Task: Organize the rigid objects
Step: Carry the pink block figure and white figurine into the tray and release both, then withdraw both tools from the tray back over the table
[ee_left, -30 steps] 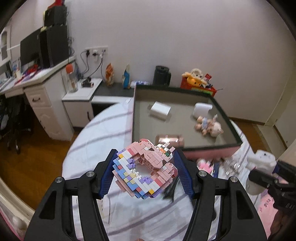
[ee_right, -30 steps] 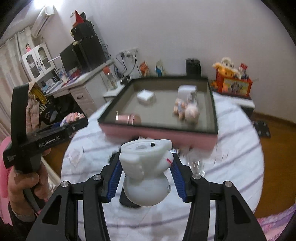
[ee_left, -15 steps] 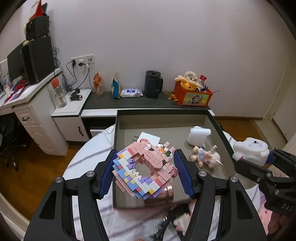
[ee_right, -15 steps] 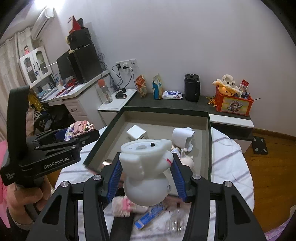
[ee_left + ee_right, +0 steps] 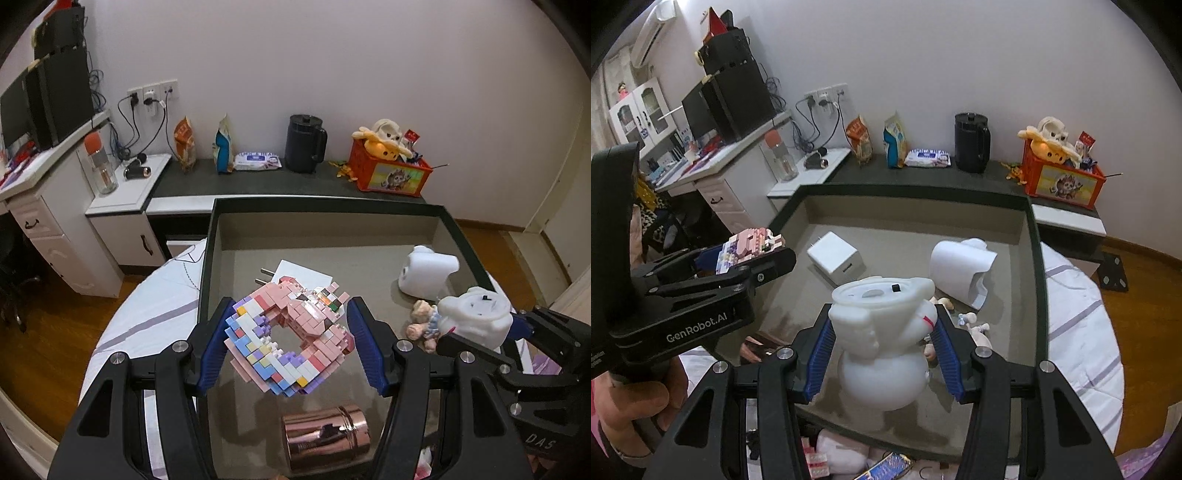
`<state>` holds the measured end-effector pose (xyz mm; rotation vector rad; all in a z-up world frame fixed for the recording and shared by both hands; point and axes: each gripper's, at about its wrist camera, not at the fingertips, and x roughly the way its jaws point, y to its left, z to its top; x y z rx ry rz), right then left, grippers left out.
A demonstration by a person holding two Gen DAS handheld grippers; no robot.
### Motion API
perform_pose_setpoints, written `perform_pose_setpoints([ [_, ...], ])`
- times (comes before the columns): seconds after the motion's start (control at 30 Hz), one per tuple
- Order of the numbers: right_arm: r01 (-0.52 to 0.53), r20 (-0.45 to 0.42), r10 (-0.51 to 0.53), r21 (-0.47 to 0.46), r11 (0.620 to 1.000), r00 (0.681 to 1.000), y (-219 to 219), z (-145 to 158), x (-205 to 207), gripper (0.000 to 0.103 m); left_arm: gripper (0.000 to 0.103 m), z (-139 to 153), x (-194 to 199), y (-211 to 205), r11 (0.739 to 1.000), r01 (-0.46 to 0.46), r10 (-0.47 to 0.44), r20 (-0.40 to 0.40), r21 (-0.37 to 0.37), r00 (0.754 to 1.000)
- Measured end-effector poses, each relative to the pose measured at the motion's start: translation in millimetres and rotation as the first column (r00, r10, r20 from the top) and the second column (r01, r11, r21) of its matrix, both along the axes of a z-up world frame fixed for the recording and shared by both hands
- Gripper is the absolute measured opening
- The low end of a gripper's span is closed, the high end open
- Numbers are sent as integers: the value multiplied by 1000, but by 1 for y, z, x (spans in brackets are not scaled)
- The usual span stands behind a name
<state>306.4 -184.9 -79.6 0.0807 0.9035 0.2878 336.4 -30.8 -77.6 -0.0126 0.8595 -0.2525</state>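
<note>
My left gripper [image 5: 288, 349] is clamped on the pink brick ring [image 5: 290, 338], hanging above the tray [image 5: 328, 202]. My right gripper [image 5: 884, 354] squeezes the white figurine [image 5: 882, 343] over the tray's near edge. In the left view, the copper tin [image 5: 325, 437] lies at six o'clock, the white mug [image 5: 424, 271] at two, and the small doll [image 5: 423, 325] at three.

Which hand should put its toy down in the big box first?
Probably the left. The left gripper holds the pink and purple brick ring over bare floor of the dark-rimmed grey tray. The right gripper holds the white snowman-shaped figure above a small doll, so less room.
</note>
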Motion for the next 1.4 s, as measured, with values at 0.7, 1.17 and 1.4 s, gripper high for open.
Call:
perform_pose_setpoints([
  [0.7,38,-1,-39,-63,997,999,3,-14,8,79,92,-14,3,-6,998,2,0,-27,65,1000],
  [1.17,59,38,-60,16,998,997,-4,14,-27,91,102,15,-57,23,997,-80,80,20,-11,997],
  [1.4,82,69,-85,36,996,994,-8,30,-60,103,103,34,-99,27,996,-90,91,63,-26,994],
])
